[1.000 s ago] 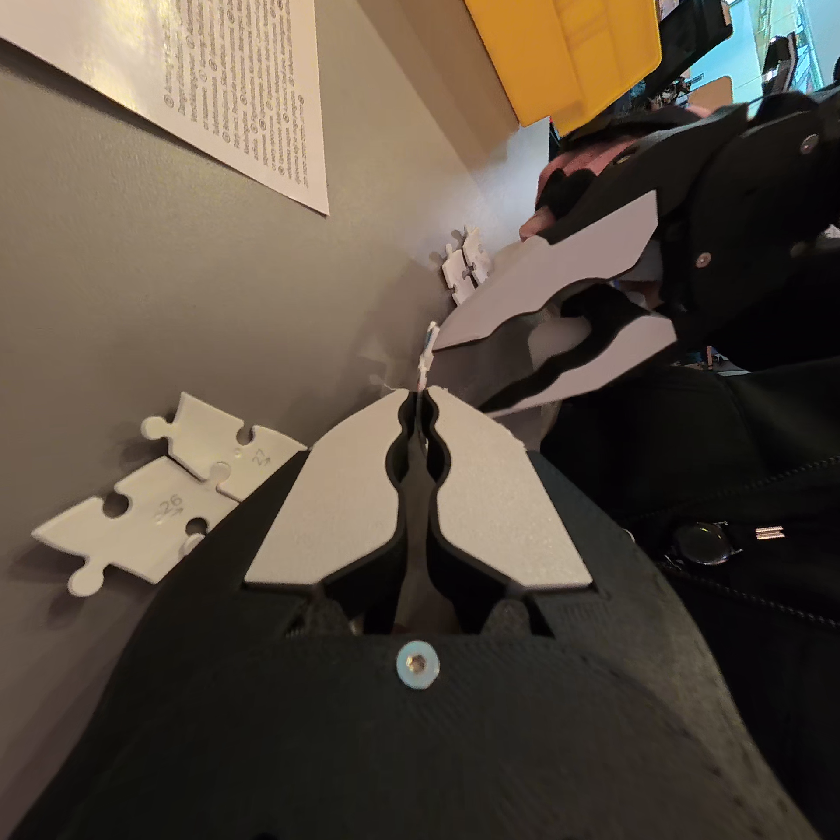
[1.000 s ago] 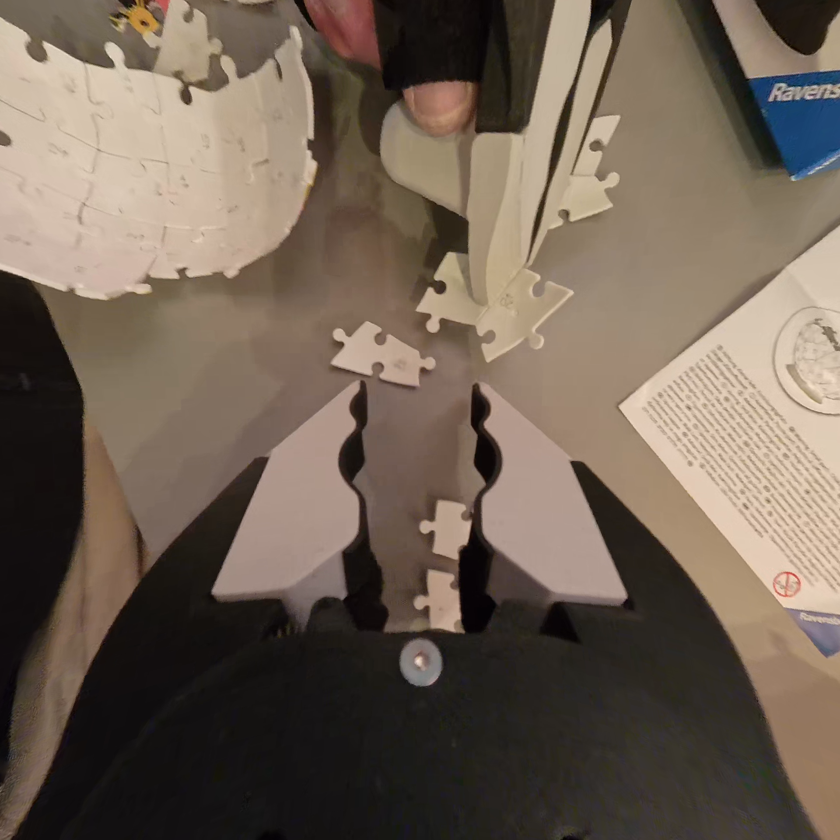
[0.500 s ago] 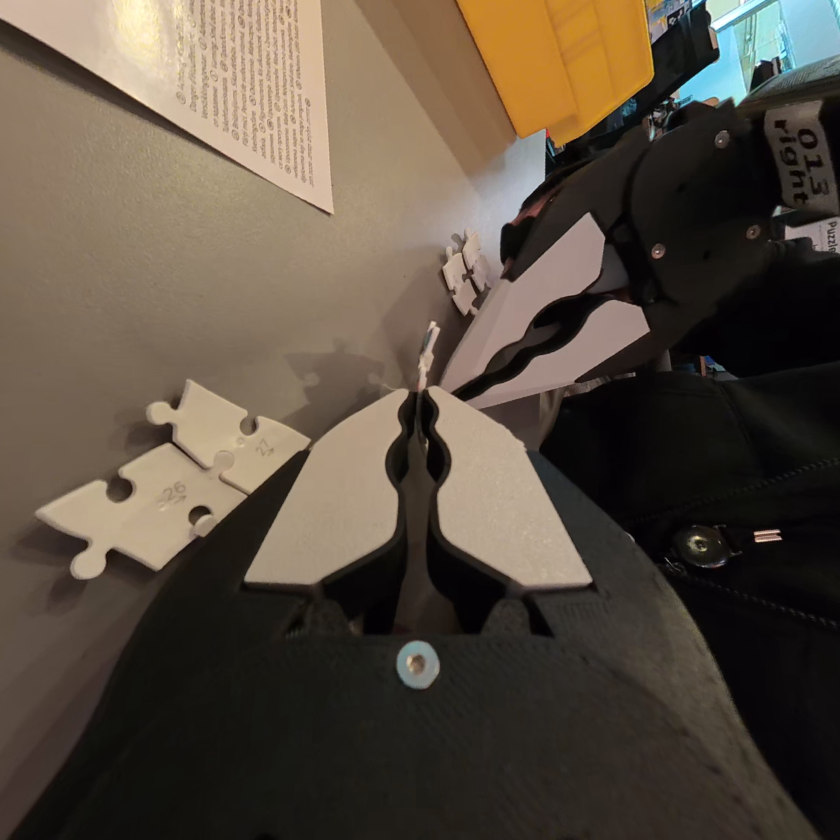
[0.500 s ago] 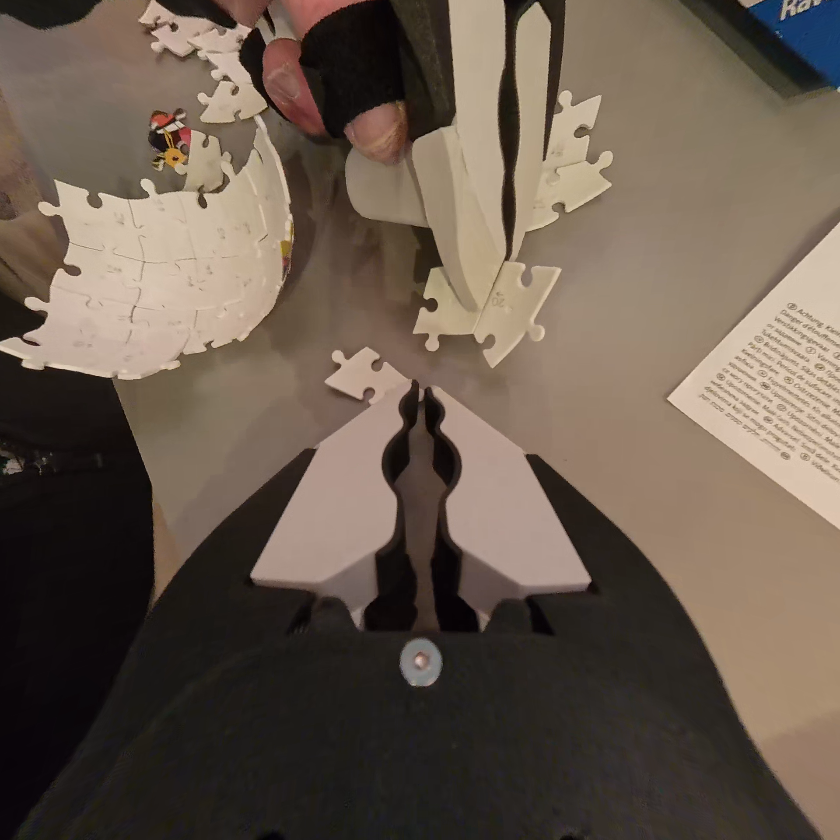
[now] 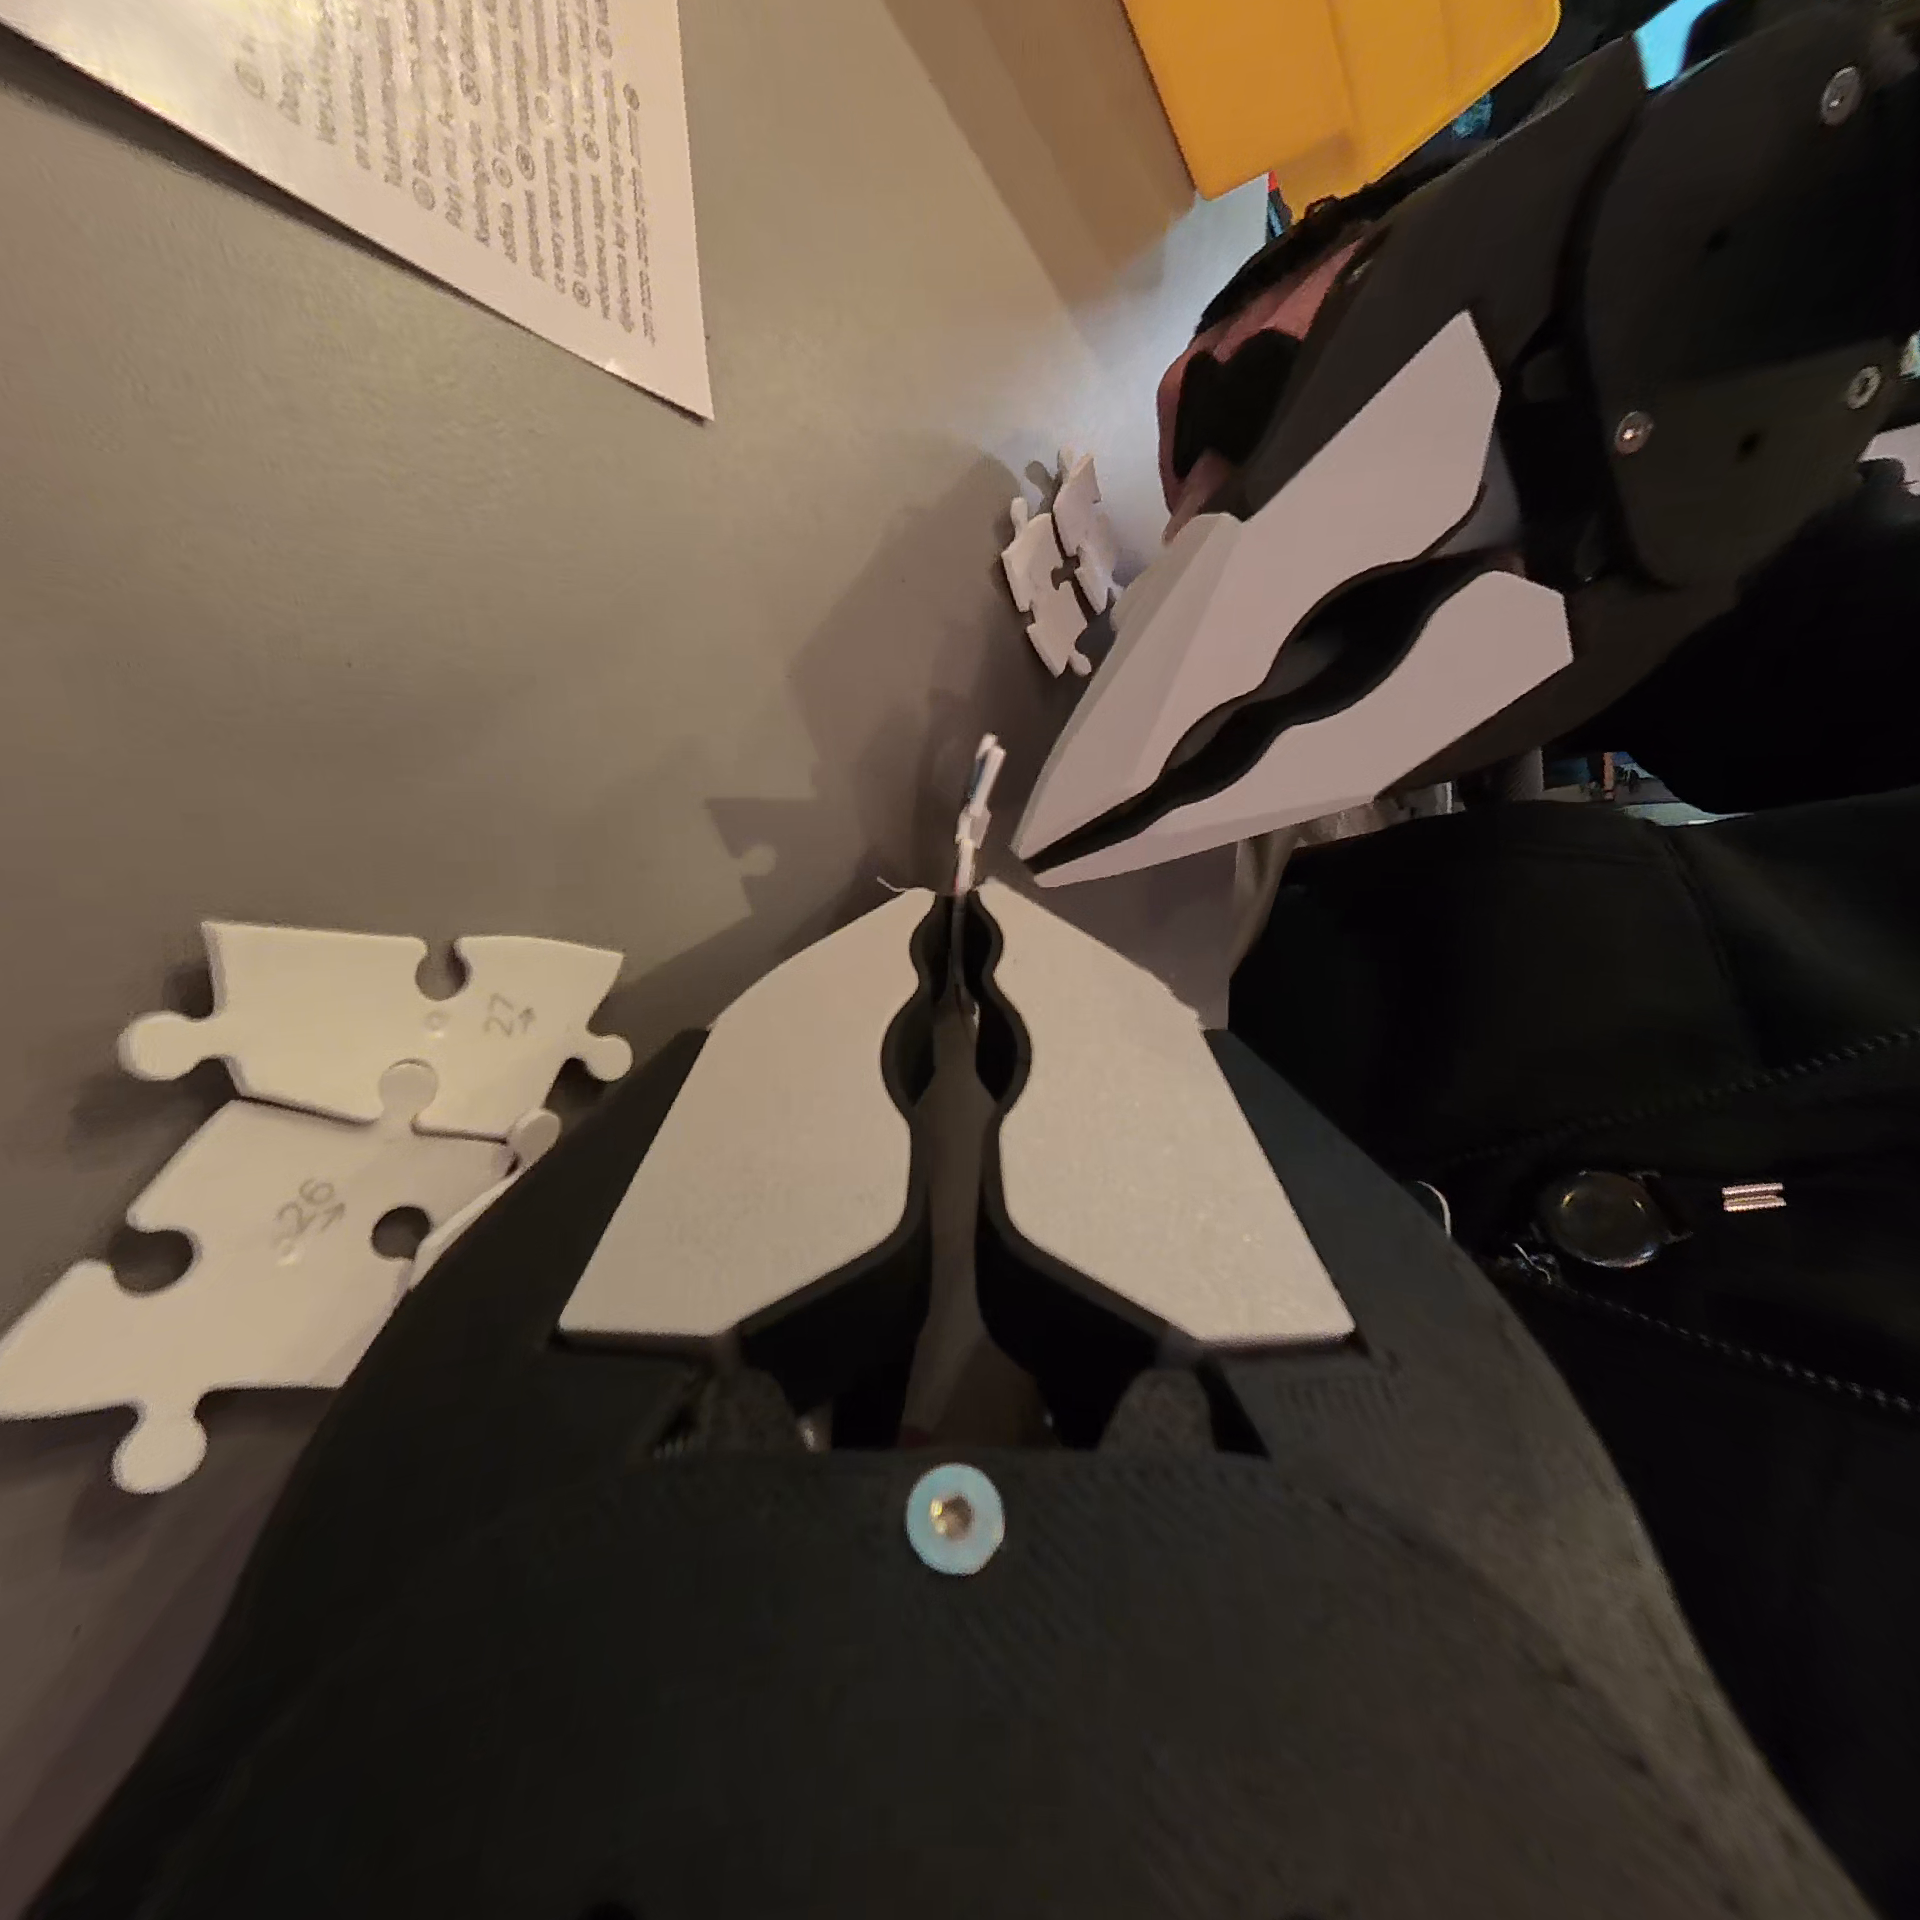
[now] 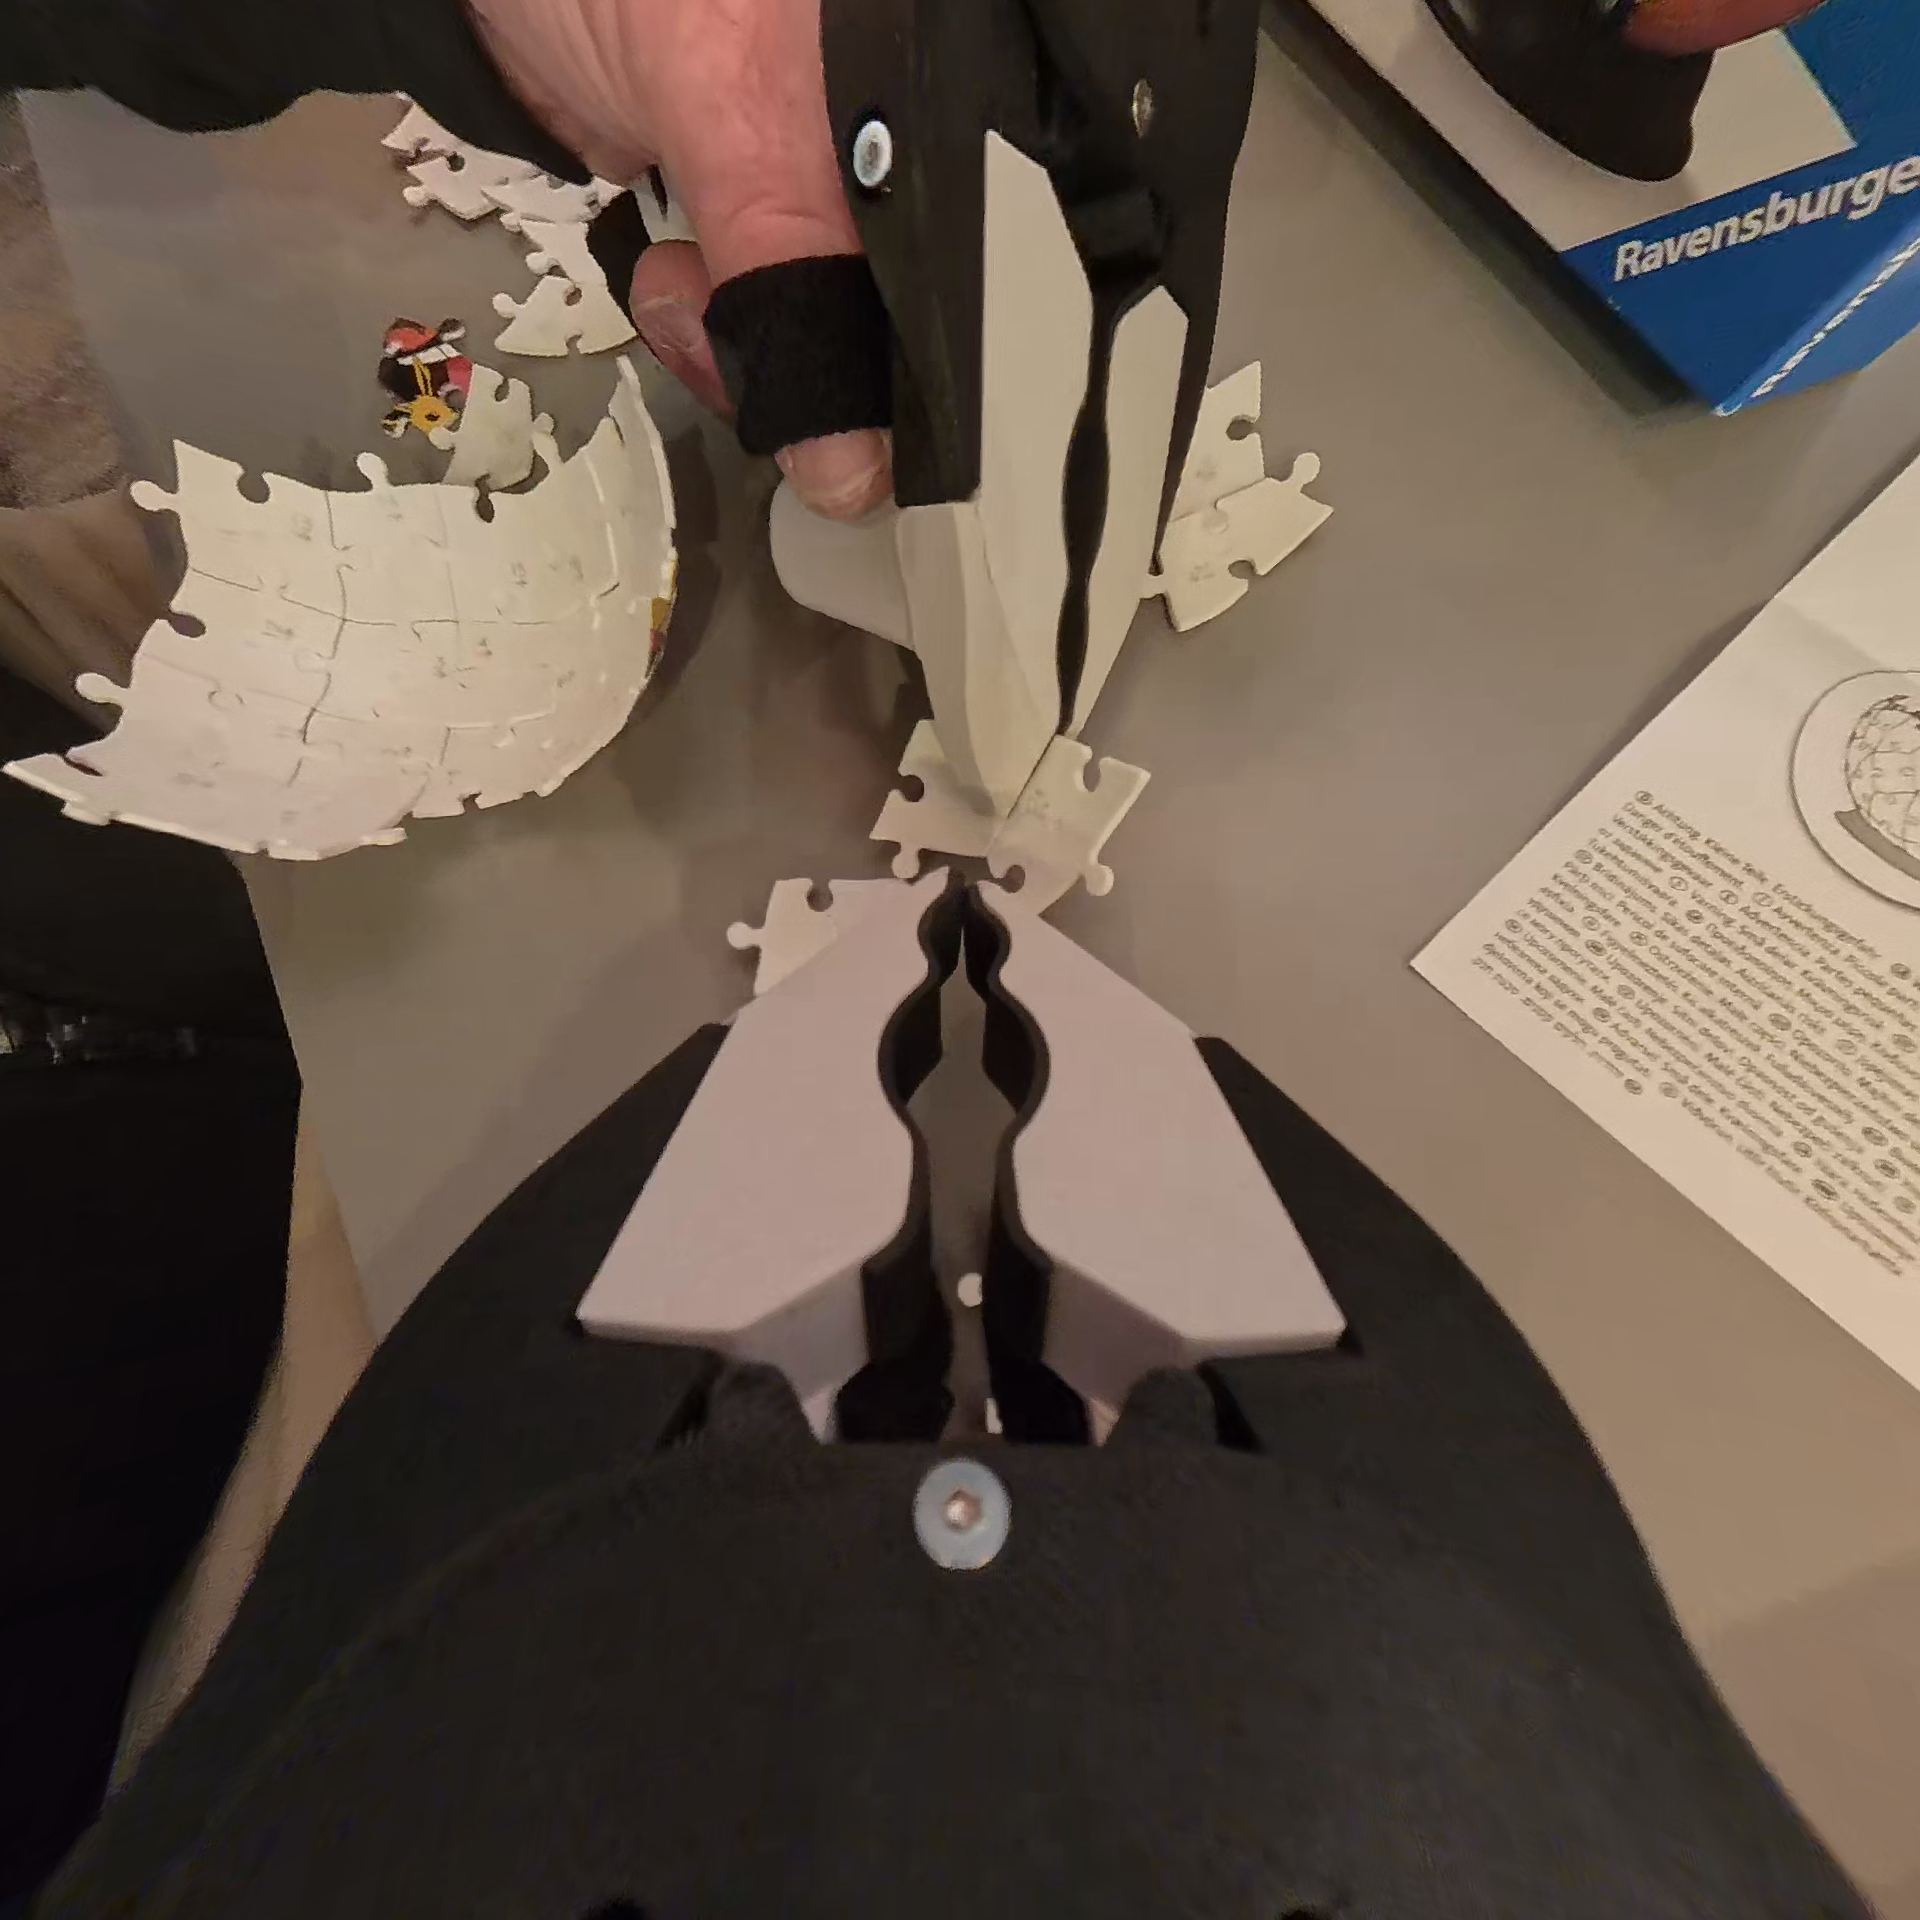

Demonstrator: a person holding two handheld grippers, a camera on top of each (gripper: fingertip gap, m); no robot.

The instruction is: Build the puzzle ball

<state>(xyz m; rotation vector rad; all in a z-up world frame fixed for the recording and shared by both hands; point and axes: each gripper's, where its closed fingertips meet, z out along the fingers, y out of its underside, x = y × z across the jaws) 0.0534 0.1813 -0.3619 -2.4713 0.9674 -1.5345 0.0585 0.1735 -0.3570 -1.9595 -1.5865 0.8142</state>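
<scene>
My left gripper is shut on a joined pair of white puzzle pieces. The pair shows edge-on beyond its tips and hangs just above the grey table, casting a shadow. In the right wrist view the left gripper comes down from the top. My right gripper is shut, its tips at the near edge of that pair, with nothing visible between them. It enters the left wrist view from the right. A partly built white ball shell lies at the left.
Another joined pair lies beside the left gripper, also in the right wrist view. A loose piece sits partly under my right gripper. Several loose pieces, an instruction sheet, a blue box and a yellow bin surround the spot. Only a small space, under 4 cm, lies between the two pairs of fingers.
My right gripper has shut and moved forward to the pair held by the left gripper. The left gripper stays shut and has barely moved.
</scene>
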